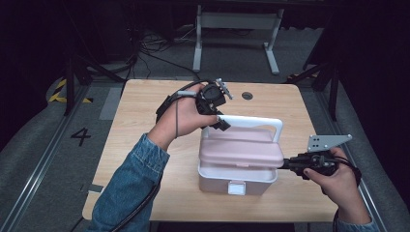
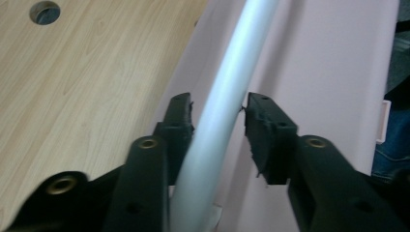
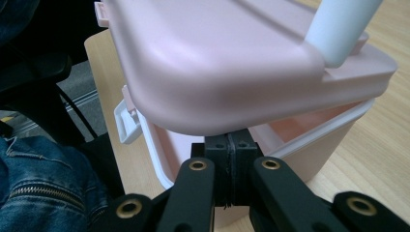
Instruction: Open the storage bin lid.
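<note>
Two grippers on one pink box (image 1: 239, 166), which sits near the middle of the wooden table (image 1: 145, 145), closer to the front edge. Left gripper (image 2: 217, 125) is at the white carry handle (image 2: 227, 96), raised upright over the lid: jaws apart, one on each side of the bar, left pad touching or nearly touching it, right pad just clear, so not clamped. Right gripper (image 3: 233, 159) is at the box's right side, jaws pressed together with no gap, tips tucked under the lid's overhanging edge; can't tell if anything is pinched between them. Pink lid (image 3: 212, 63) sits lifted on that side, with an open gap above the white rim of the box, pink interior visible. White latch (image 1: 237, 187) on the box front hangs unfastened. Table has a round cable hole (image 1: 247, 95) near its far edge.
</note>
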{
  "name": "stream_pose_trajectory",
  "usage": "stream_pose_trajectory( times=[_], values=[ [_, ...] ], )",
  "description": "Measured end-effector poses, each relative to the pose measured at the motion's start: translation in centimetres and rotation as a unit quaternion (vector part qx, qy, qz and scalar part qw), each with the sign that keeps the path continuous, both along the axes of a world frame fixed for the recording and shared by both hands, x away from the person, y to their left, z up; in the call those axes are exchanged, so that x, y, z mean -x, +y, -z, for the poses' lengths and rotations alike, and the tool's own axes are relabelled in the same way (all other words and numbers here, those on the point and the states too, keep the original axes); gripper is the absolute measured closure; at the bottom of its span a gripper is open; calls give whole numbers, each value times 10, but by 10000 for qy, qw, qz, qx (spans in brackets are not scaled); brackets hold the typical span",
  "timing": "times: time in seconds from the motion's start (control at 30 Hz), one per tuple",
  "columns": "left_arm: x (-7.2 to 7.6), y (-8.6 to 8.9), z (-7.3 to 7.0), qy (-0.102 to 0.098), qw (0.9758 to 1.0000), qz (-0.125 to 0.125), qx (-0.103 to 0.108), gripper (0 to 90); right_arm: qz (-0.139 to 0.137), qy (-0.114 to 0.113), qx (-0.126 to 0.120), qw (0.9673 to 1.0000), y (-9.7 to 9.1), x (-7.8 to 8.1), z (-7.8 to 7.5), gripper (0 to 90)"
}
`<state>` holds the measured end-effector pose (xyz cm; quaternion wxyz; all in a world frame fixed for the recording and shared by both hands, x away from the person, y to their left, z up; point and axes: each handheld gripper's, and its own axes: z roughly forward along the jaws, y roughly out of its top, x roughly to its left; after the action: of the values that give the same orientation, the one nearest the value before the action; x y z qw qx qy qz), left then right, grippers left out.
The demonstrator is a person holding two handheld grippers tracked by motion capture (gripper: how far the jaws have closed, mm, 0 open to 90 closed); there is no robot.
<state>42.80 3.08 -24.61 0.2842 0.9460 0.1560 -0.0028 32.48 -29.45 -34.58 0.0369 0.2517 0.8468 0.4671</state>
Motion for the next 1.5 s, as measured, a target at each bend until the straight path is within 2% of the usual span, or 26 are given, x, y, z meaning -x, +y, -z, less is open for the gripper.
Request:
stream_pose_trajectory(
  times=[0.07,0.2,0.4,0.5,0.67,0.8,0.9,1.07,1.27,1.5],
  values=[
    [1,4,-2,-100,9999,6,87,516,34,-45,-16,10000,-1,0,-1,900],
    [5,14,-5,-297,9992,-87,235,422,44,-61,-41,10000,-1,0,-2,900],
    [15,42,-12,-617,9965,-304,482,385,57,-141,-69,9999,0,-3,-4,900],
    [26,56,-13,-706,9957,-318,503,390,81,-171,-93,9998,2,-4,-5,900],
    [44,75,-10,-755,9953,-250,552,395,50,-189,-112,9997,4,-7,-6,900],
    [55,89,-4,-792,9948,-352,527,395,71,-187,-124,9997,5,-9,-7,900],
    [58,98,4,-803,9939,-462,603,395,115,-235,-160,9995,4,-10,-9,900],
    [59,110,17,-704,9934,-608,667,395,171,-325,-282,9989,4,-11,-12,900],
    [60,115,28,-690,9930,-624,729,395,262,-464,-439,9976,3,-14,-16,900],
    [61,107,42,-762,9923,-515,827,395,417,-621,-627,9952,3,-16,-18,900]
  ],
)
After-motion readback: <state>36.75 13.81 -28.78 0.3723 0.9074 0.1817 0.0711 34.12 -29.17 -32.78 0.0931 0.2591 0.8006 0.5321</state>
